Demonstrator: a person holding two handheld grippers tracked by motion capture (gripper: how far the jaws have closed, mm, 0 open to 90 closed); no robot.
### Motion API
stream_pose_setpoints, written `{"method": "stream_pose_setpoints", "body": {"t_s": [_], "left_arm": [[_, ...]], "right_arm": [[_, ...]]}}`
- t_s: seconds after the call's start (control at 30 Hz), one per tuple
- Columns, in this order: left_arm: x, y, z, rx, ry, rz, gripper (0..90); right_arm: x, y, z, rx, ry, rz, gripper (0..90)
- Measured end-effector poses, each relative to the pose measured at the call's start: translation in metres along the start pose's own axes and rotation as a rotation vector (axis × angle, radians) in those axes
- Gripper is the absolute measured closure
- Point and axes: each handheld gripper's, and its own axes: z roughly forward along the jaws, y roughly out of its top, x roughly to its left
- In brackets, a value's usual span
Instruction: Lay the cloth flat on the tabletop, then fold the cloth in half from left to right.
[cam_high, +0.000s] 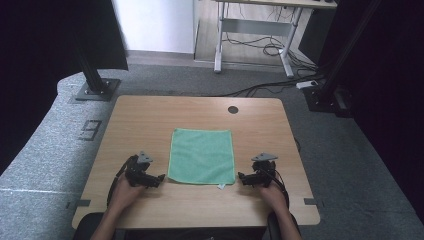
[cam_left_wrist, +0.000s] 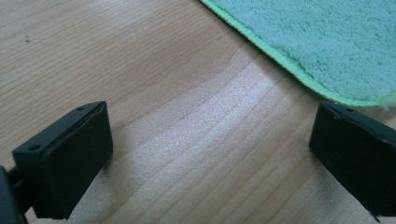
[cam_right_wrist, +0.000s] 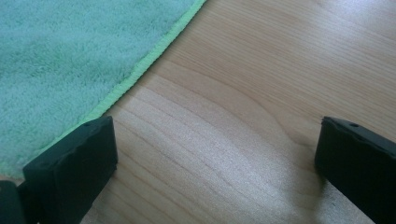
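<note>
Green microfibre cloth (cam_high: 202, 156) lies flat and spread near the middle of the wooden desk (cam_high: 150, 115), roughly square, its near edge toward the person and a small white tag poking out at the near right corner; no fold in it yet, so the work looks to be at its start.

Left gripper (cam_high: 154, 180) sits on the desk just beside the cloth's near left corner, jaws wide apart and holding nothing; in the left gripper view the cloth (cam_left_wrist: 327, 42) lies ahead and to the right of the jaws, its hemmed edge running diagonally, the corner just off the right jaw, bare wood between the two jaws.

Right gripper (cam_high: 243, 178) mirrors it just beside the near right corner, jaws likewise spread and empty; in the right gripper view the cloth (cam_right_wrist: 60, 60) lies ahead and to the left, its hem passing just by the left jaw, possibly touching, hard to tell.

Neither gripper is clearly nearer; each stands about equally close to its own corner, both aimed inward; judgement: the next move turns on each sliding inward so a jaw gets under the hem at its corner.
</note>
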Motion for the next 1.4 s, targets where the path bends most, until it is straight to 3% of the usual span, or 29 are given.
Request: {"method": "stream_pose_setpoints", "body": {"t_s": [0.27, 0.43, 0.53, 0.73, 0.9, 1.07, 1.23, 1.33, 1.4], "left_arm": [[0.0, 0.0, 0.0, 0.0, -0.003, 0.001, 0.0], [0.002, 0.007, 0.001, 0.031, -0.008, 0.009, 0.0], [0.005, 0.013, 0.0, 0.03, 0.033, 0.033, 0.0], [0.012, 0.035, -0.004, -0.02, 0.048, 0.034, 0.1], [0.015, 0.059, 0.011, -0.041, 0.033, 0.026, 0.0], [0.009, 0.074, 0.037, -0.027, 0.014, 0.027, 0.0], [0.007, 0.067, 0.053, 0.004, 0.044, 0.03, 0.0], [0.008, 0.063, 0.052, -0.002, 0.041, 0.008, 0.0], [0.005, 0.062, 0.05, 0.005, 0.052, 0.016, 0.0]], "right_arm": [[0.0, 0.0, 0.0, 0.0, -0.001, 0.001, 0.0], [0.0, 0.0, 0.0, 0.003, -0.002, 0.002, 0.0], [0.002, 0.002, -0.001, 0.015, 0.011, -0.008, 0.0], [0.012, 0.01, -0.007, -0.001, 0.038, -0.023, 1.8], [0.023, 0.018, -0.014, -0.03, 0.07, -0.039, 2.3], [0.032, 0.019, -0.01, -0.011, 0.075, -0.061, 2.3], [0.033, 0.016, -0.003, 0.03, 0.05, -0.077, 4.6], [0.033, 0.014, 0.001, 0.055, 0.037, -0.083, 5.1], [0.032, 0.013, 0.002, 0.062, 0.04, -0.077, 4.6]]}}
